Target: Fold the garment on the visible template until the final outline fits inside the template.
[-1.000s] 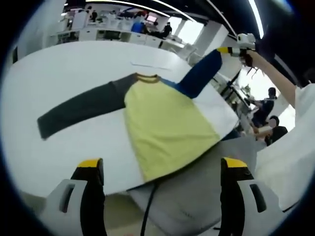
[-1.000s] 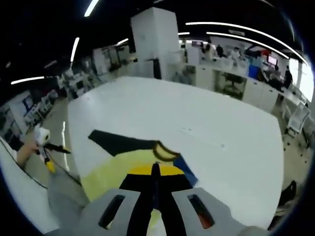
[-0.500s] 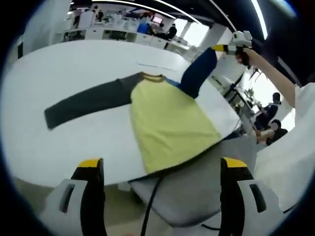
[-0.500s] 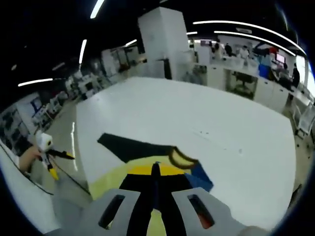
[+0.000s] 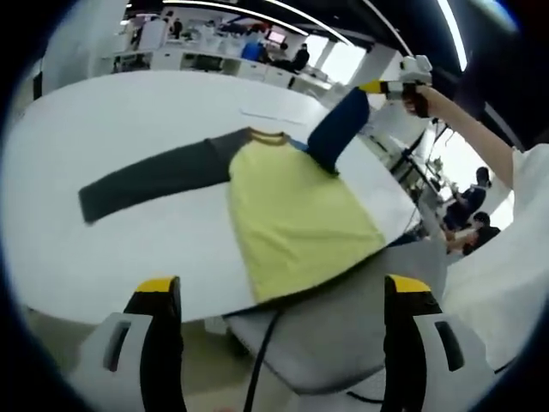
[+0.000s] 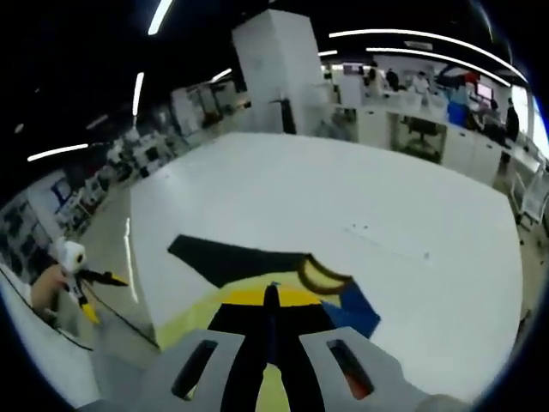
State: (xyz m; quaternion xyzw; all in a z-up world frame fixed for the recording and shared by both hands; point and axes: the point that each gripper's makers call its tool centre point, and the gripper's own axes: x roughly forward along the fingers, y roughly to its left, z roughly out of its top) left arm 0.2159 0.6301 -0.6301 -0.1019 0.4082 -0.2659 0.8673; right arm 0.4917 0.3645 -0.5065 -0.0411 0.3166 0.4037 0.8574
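Observation:
A long-sleeved shirt lies on the white table (image 5: 103, 112), with a yellow body (image 5: 296, 215), a dark grey sleeve (image 5: 150, 176) spread out flat and a striped collar (image 5: 264, 136). Its blue sleeve (image 5: 339, 129) is lifted off the table, and my right gripper (image 5: 371, 87) is shut on its cuff. In the right gripper view the jaws (image 6: 271, 296) are closed over the fabric, above the collar (image 6: 322, 275) and the grey sleeve (image 6: 227, 256). My left gripper (image 5: 283, 285) hangs open off the near table edge, holding nothing. It also shows small in a hand (image 6: 96, 292).
Faint thin marks lie on the table beyond the collar (image 5: 266, 114). The shirt's hem reaches the near table edge. Grey fabric (image 5: 343, 326) with a black cable (image 5: 257, 360) sits below that edge. Desks, chairs and people stand in the office behind.
My right gripper has carried the blue sleeve a little inward toward the shirt body, so the sleeve stands steeper. The left gripper stays open and has hardly moved.

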